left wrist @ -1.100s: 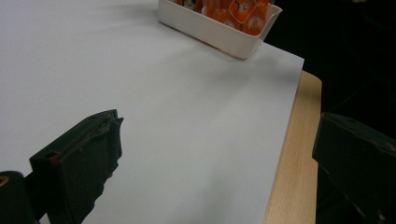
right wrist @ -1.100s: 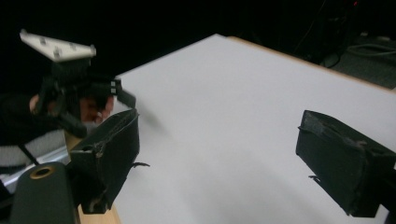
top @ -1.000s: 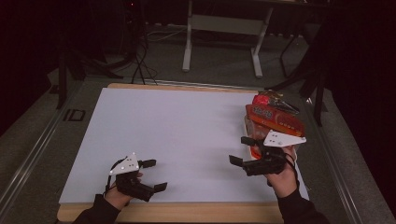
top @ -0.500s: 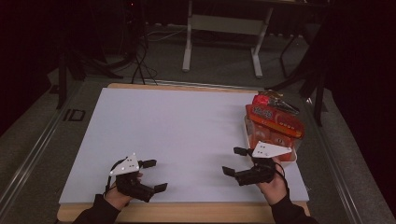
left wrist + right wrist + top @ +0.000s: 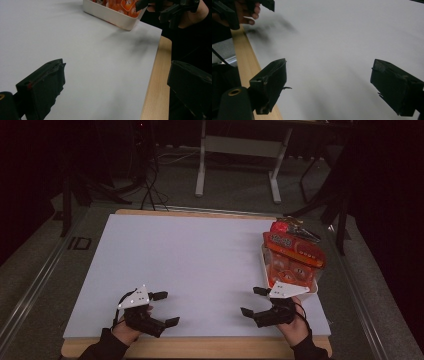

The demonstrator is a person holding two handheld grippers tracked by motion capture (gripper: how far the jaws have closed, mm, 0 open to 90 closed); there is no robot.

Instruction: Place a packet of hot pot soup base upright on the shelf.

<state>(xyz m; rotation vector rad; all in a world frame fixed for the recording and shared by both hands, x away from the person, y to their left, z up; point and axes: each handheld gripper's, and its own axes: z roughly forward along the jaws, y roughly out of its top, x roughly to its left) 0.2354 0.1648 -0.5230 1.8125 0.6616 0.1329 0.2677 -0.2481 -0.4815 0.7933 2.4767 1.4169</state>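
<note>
A white tray (image 5: 264, 268) at the table's right edge holds orange snack packets (image 5: 295, 252), with a red packet (image 5: 284, 226) at its far end. My right gripper (image 5: 251, 301) stands open just in front of the tray's near end, with nothing between its jaws. My left gripper (image 5: 166, 308) is open and empty near the front left edge. In the left gripper view, the left gripper (image 5: 117, 72) faces the tray's white wall (image 5: 112, 16) and the right gripper (image 5: 172, 8). In the right gripper view, the right gripper (image 5: 329, 67) looks over bare white board toward the left hand (image 5: 244, 12).
A white board (image 5: 200, 265) covers the wooden table, whose front edge (image 5: 200, 347) shows as a bare strip. Beyond the table are a desk frame (image 5: 240, 150), cables on the dark floor and a metal rail (image 5: 30, 285) at the left.
My right gripper has drawn back from the tray toward the front edge and a little to the left. The left gripper has stayed where it was.
</note>
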